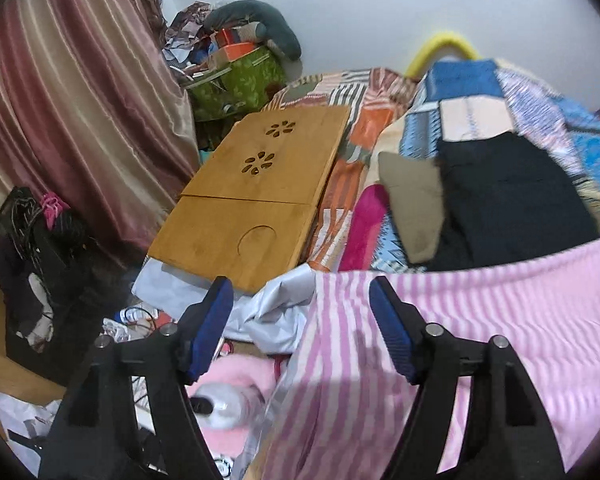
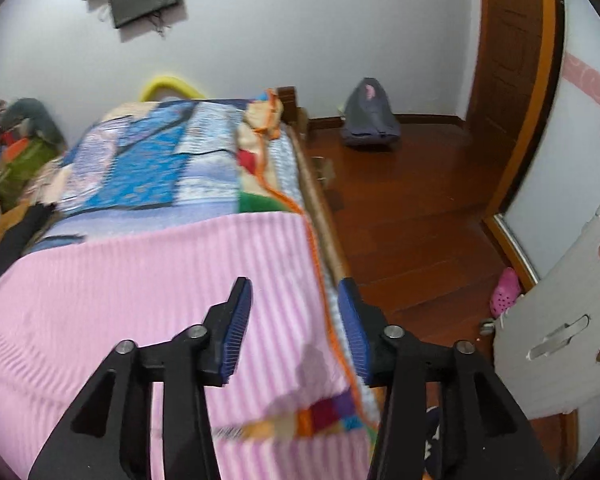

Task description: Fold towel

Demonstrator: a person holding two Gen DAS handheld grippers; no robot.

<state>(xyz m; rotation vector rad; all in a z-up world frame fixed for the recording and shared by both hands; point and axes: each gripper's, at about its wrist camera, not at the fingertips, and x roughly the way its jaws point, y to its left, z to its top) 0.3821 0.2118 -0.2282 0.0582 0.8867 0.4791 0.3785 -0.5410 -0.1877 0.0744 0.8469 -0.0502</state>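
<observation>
Both grippers stand spread apart and empty. Ahead and left of the left gripper (image 1: 302, 300) lies a bamboo lap desk (image 1: 252, 196); its right finger (image 1: 392, 332) overlaps the pink striped towel (image 1: 480, 320), whose left edge hangs between the fingers, though contact cannot be told. Beyond it are dark folded clothes (image 1: 512, 200). The right gripper (image 2: 296, 312) hovers over the towel's (image 2: 140, 292) right edge on the patchwork bedspread (image 2: 148, 168), with wooden floor (image 2: 412, 208) to its right.

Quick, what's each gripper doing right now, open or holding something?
Left gripper: open, holding nothing, over the pink striped towel's edge.
Right gripper: open, empty, above the towel's right edge.
</observation>
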